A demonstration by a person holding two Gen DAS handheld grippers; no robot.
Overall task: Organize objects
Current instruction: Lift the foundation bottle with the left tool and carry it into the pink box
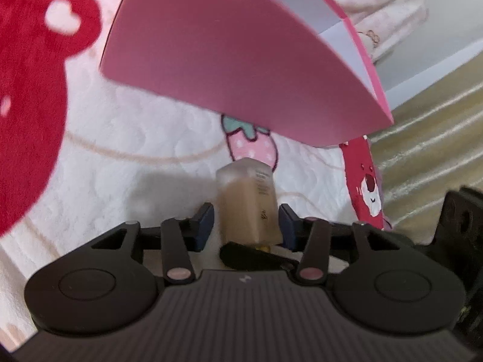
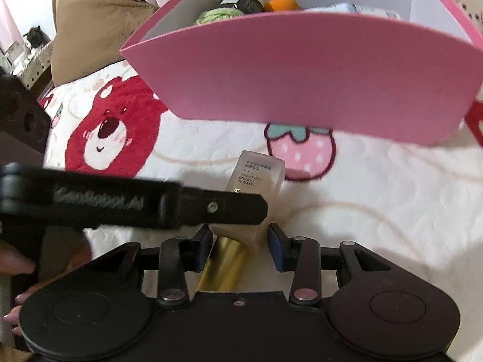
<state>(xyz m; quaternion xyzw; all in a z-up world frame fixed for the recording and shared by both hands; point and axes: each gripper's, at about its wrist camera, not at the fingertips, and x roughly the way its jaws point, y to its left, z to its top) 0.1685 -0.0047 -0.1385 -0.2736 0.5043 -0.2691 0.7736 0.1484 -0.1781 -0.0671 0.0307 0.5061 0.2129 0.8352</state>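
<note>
Bottle [image 2: 259, 175] between right gripper's [image 2: 240, 246] fingers.

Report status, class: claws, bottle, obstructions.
Left claw around foundation bottle; right claw straddles its gold cap. Pink box ahead. Path unobstructed.

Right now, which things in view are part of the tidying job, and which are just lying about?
In the job:
foundation bottle, between both grippers' fingers
pink box, open, already holding things
left gripper
right gripper

Lying about:
bear-print blanket under everything
brown cushion behind the box
</note>
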